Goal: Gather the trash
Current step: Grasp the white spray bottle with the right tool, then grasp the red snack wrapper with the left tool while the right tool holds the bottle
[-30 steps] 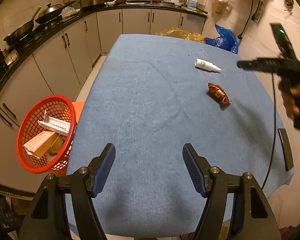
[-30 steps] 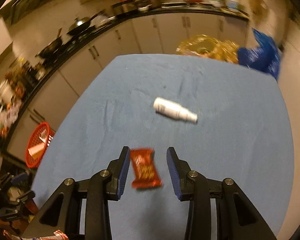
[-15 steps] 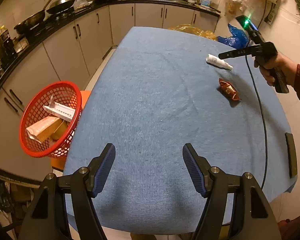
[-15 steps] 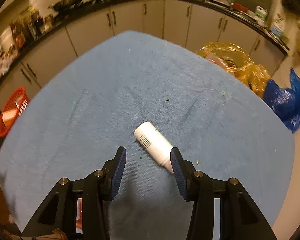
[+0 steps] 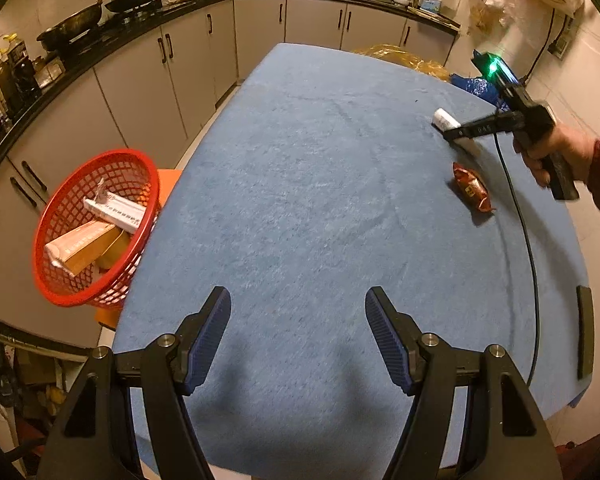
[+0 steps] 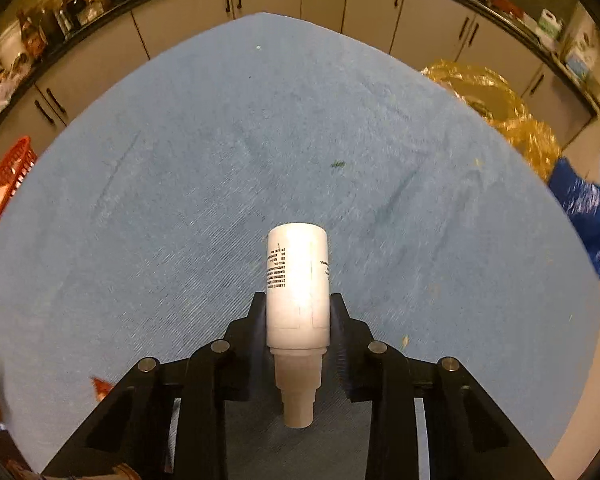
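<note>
- Far left, our red basket [image 5: 96, 232] hangs off the table edge, boxes already inside, so that's probably where trash goes.
- Our left tongs [image 5: 298, 344] hover wide and empty over the blue cloth [image 5: 300, 184].
- The snack wrapper [image 5: 471, 186] lies waiting, unclaimed.
- Our right tongs [image 6: 298, 312] are closing on the white bottle [image 6: 297, 280], flanks squeezed, ready to lift.

left wrist view: high, near edge, looks down along blue cloth-covered surface [image 5: 300, 184].
right wrist view: close, low over same surface [image 6: 180, 184].
shared: white plastic bottle [image 5: 446, 119] [image 6: 298, 280].
</note>
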Demonstrator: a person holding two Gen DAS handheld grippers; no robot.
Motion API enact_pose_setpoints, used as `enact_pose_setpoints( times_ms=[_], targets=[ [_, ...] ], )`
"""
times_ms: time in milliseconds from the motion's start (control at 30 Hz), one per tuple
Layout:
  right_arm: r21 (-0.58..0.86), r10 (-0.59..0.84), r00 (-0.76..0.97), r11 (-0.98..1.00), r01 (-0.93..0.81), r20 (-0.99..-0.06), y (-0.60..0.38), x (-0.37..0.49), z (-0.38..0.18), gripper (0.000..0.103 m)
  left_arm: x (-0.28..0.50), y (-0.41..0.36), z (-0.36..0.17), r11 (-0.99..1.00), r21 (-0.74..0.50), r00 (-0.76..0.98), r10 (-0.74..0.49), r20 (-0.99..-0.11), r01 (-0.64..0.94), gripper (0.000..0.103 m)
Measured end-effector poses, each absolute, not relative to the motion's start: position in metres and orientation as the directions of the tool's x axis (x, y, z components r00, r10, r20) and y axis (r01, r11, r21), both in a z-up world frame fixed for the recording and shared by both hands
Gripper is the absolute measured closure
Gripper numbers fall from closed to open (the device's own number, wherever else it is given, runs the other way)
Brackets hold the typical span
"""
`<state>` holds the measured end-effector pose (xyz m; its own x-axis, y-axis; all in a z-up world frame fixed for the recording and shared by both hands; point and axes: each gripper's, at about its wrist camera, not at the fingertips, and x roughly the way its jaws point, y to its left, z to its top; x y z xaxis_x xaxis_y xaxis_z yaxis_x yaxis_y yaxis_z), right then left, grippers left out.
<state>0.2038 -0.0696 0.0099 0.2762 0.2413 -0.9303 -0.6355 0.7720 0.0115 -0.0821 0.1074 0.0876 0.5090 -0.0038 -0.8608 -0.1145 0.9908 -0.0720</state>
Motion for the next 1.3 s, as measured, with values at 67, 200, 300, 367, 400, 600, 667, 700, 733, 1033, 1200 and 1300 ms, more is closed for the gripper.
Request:
enact_pose_setpoints(
  times_ms=[67,200,300,367,400,600,667,700,733,1033,1200,1300],
  targets=[
    [0.040,0.258,0.263,0.780,-0.624,-0.930,-0.074,0.190,0.011,0.071,-0.074,0.105,0.089,0.990,-0.086,0.510,-0.020,-0.860,-0.107,0.034],
    [0.076,0.272,0.245,0.798,-0.598,-0.930,-0.080,0.147,0.012,0.071,-0.054,0.098,0.091,0.990,-0.120,0.510,-0.064,-0.858,-0.079,0.034],
    [0.142,0.311,0.228,0.825,-0.548,-0.923,-0.082,0.112,0.012,0.071,-0.040,0.091,0.091,0.987,-0.153,0.503,-0.104,-0.858,-0.057,0.034],
    [0.214,0.364,0.209,0.829,-0.517,-0.907,-0.081,0.089,0.012,0.071,-0.029,0.085,0.089,0.983,-0.180,0.493,-0.135,-0.859,-0.045,0.033],
    [0.258,0.399,0.193,0.824,-0.504,-0.897,-0.078,0.076,0.011,0.071,-0.025,0.082,0.087,0.980,-0.193,0.486,-0.150,-0.861,-0.038,0.032],
    [0.446,0.541,0.125,0.785,-0.429,-0.831,-0.074,0.019,0.013,0.071,-0.008,0.067,0.079,0.970,-0.243,0.441,-0.219,-0.871,0.002,0.031],
    [0.408,0.509,0.179,0.817,-0.408,-0.842,-0.087,0.010,0.016,0.071,-0.006,0.063,0.076,0.967,-0.252,0.420,-0.237,-0.876,0.020,0.031],
    [0.390,0.493,0.202,0.831,-0.396,-0.846,-0.094,0.008,0.018,0.071,-0.005,0.060,0.074,0.966,-0.256,0.409,-0.244,-0.880,0.025,0.031],
    [0.391,0.490,0.216,0.840,-0.375,-0.845,-0.102,0.006,0.019,0.071,-0.007,0.059,0.073,0.965,-0.262,0.404,-0.250,-0.880,0.028,0.031],
    [0.399,0.483,0.299,0.867,-0.299,-0.823,-0.128,-0.022,0.043,0.071,-0.007,0.034,0.052,0.936,-0.351,0.353,-0.333,-0.875,0.013,0.026],
    [0.361,0.451,0.342,0.884,-0.296,-0.824,-0.136,-0.033,0.053,0.071,0.000,0.011,0.041,0.937,-0.347,0.350,-0.335,-0.875,0.030,0.026],
    [0.348,0.432,0.360,0.896,-0.277,-0.827,-0.145,-0.043,0.057,0.071,0.008,-0.003,0.036,0.945,-0.322,0.349,-0.319,-0.881,0.051,0.034]
  ],
)
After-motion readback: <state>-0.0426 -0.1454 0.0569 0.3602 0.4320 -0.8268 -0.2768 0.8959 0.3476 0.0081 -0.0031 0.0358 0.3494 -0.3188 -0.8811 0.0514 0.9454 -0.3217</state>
